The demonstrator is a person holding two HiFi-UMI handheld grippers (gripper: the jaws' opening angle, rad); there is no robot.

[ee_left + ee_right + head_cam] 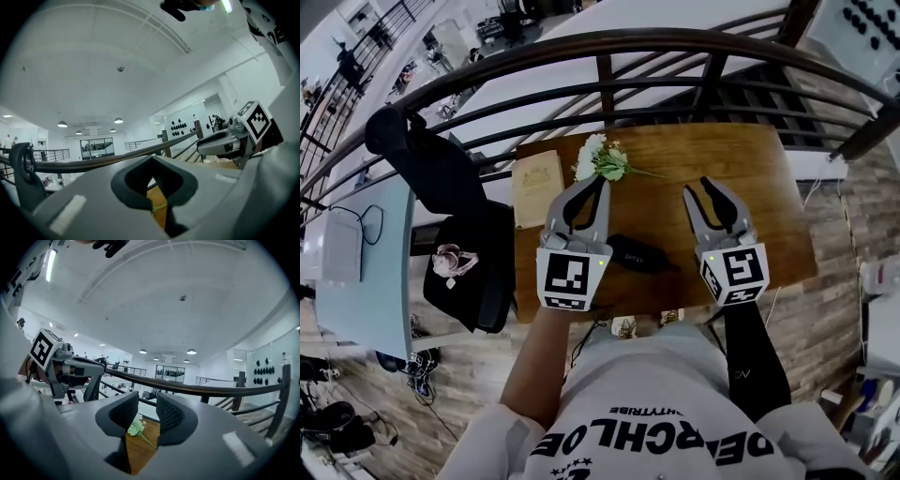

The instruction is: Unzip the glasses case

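The black glasses case lies zipped on the wooden table, between and below my two raised grippers. My left gripper hovers above the case's left end with its jaws shut and nothing between them; in the left gripper view its tips meet against the railing and ceiling. My right gripper hangs to the right of the case, open by a narrow gap and empty; in the right gripper view I see only the table and the flowers through that gap. Neither gripper touches the case.
A sprig of white flowers and a cream book lie at the table's far left. A dark curved railing runs behind the table. A black chair with pink headphones stands to the left, beside a pale desk.
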